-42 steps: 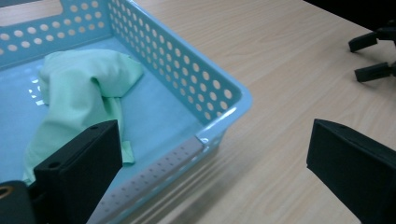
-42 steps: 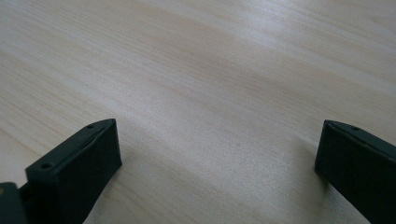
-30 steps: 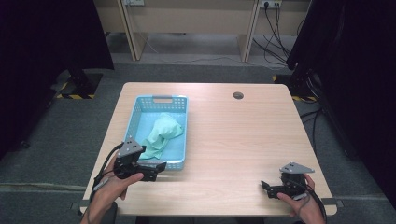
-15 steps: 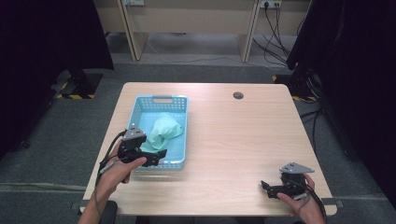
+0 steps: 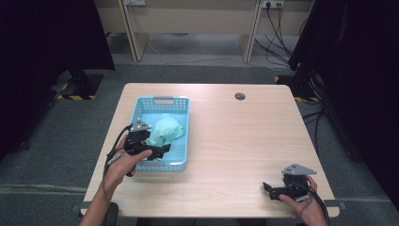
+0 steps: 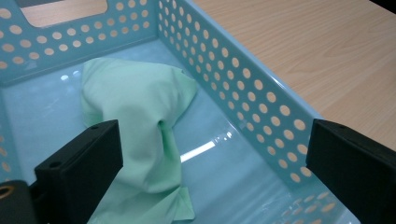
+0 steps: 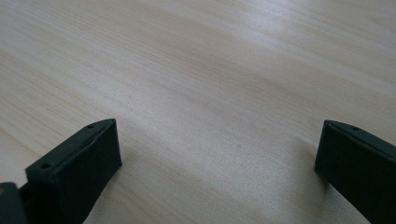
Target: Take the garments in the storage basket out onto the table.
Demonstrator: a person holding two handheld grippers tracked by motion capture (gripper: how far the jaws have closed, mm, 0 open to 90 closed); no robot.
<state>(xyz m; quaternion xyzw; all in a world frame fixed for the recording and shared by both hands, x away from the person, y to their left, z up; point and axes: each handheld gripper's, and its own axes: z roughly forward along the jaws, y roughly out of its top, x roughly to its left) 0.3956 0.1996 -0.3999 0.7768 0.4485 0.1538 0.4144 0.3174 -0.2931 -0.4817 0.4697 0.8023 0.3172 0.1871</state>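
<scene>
1. Pale wood-grain surface (image 5: 235,141) fills my working area, with grey carpet around it and dark curtains at both sides.
2. Nearest me, at the near right corner, my right claw (image 5: 269,189) rests low over bare wood. Its own view shows its jaws spread wide apart with nothing between them but the grain.
3. Further in on the left, my left claw (image 5: 162,150) reaches over the near end of a light blue perforated basket (image 5: 184,123), with my hand (image 5: 123,162) just outside the near left corner.
4. From the left gripper view I see its jaws held wide apart, one inside the basket beside the cloth, the other out past the basket's dotted side wall (image 6: 243,88).
5. A crumpled mint-green cloth (image 6: 135,107) lies on the basket floor, bunched toward the middle with one tail running back toward the claw; I cannot tell whether the jaw touches it.
6. Beyond the basket, a small round dark grommet (image 5: 240,96) sits near the far edge of the surface.
7. Farthest away, wooden furniture legs and cables stand on the floor.
</scene>
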